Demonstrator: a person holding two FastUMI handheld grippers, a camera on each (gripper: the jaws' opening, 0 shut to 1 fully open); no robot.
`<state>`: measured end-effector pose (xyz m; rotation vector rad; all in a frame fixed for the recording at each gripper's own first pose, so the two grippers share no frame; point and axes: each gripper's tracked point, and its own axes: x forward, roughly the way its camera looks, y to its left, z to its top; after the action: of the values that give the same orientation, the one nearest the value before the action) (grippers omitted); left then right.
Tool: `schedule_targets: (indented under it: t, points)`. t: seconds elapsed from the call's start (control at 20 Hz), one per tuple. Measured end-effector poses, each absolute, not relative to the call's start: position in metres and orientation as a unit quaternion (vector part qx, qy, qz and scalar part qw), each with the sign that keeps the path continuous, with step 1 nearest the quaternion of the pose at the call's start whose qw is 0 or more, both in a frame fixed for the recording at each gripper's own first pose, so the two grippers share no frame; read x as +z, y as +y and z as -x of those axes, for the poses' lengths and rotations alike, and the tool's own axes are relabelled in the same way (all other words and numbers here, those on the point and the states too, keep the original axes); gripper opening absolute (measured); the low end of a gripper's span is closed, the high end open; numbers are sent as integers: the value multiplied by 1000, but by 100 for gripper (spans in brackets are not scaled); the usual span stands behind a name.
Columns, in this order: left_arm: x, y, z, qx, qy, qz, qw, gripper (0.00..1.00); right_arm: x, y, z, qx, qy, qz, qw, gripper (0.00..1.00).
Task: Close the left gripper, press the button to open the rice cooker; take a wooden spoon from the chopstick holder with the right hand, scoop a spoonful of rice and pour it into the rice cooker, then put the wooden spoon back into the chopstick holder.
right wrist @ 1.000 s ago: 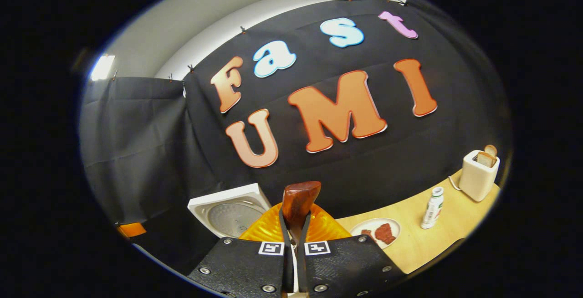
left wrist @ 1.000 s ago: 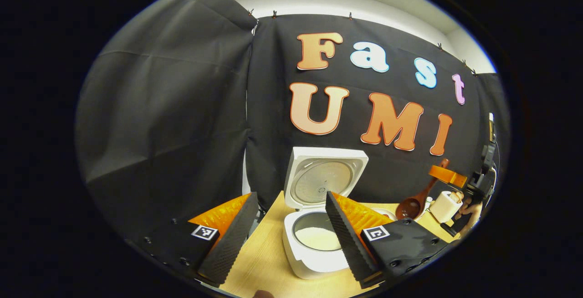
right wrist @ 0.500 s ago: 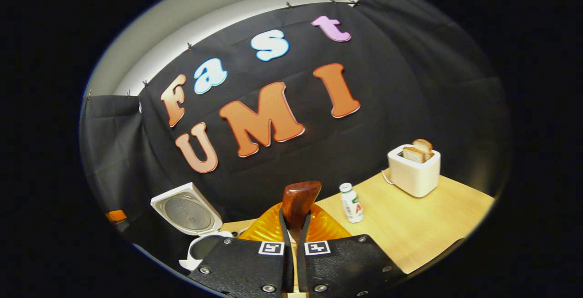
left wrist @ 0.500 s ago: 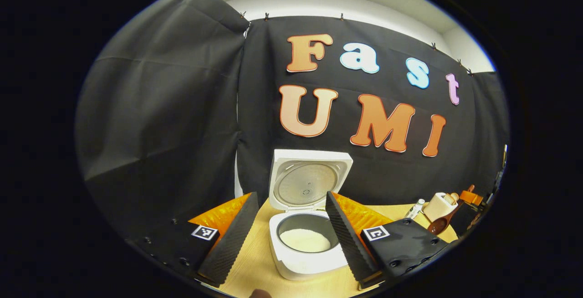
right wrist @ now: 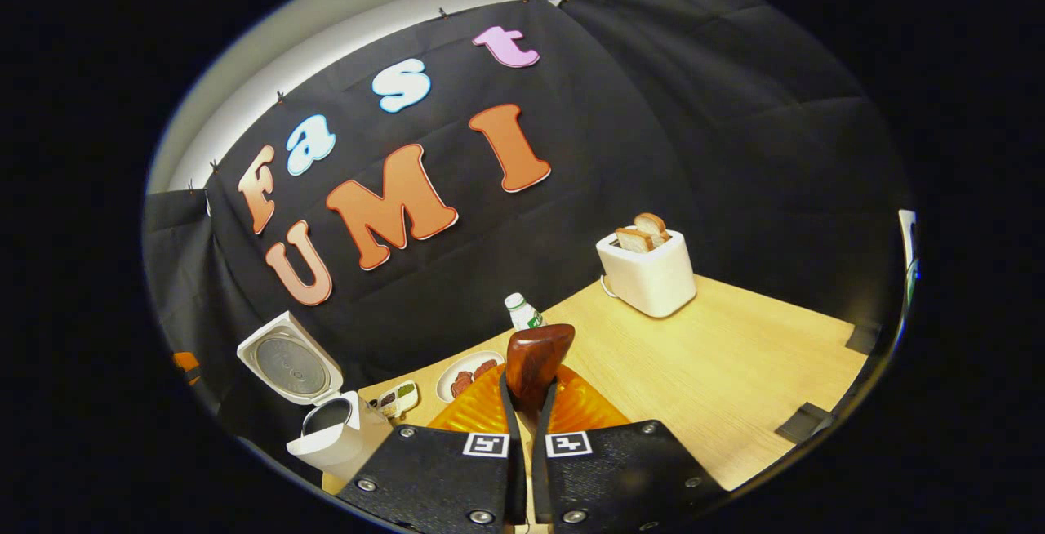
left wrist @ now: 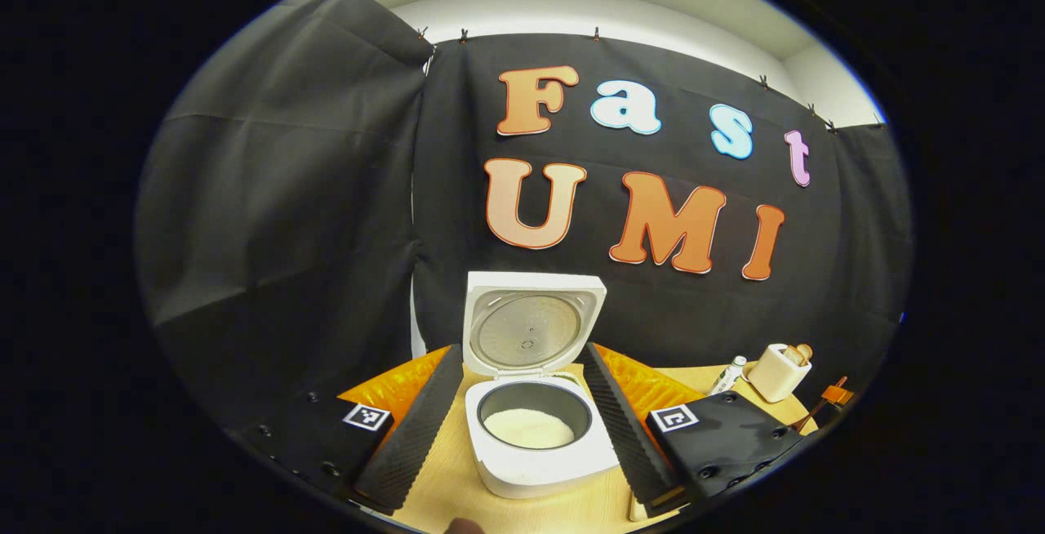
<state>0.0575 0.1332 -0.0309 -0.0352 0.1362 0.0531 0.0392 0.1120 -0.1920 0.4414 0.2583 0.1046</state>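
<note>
The white rice cooker point(left wrist: 535, 456) stands open on the wooden table with its lid point(left wrist: 531, 326) upright and white rice point(left wrist: 529, 428) in the pot. My left gripper point(left wrist: 521, 350) is open, its fingers either side of the cooker and short of it. The cooker point(right wrist: 326, 436) sits at the lower left of the right gripper view. My right gripper point(right wrist: 529, 403) is shut on the wooden spoon point(right wrist: 535, 358), whose dark brown end sticks up between the fingers. The right gripper point(left wrist: 834, 395) is small at the far right edge of the left gripper view.
A white toaster point(right wrist: 649, 273) with bread stands at the back of the table. A small bottle point(right wrist: 522, 312), a plate with red food point(right wrist: 467, 375) and a small tray point(right wrist: 397, 397) lie between toaster and cooker. Dark blocks point(right wrist: 804, 422) sit on the table's right edge.
My right gripper has swung right with the spoon, away from the cooker toward the toaster side. The left gripper view has shifted, so the cooker now sits centred between the open fingers.
</note>
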Motion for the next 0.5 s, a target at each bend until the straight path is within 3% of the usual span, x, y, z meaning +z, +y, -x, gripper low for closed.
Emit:
schedule_targets:
  t: [0.5]
  points:
    - [-37,131,-35,35,83,10,996,100,-281,107,-42,25,164,-257,952,2]
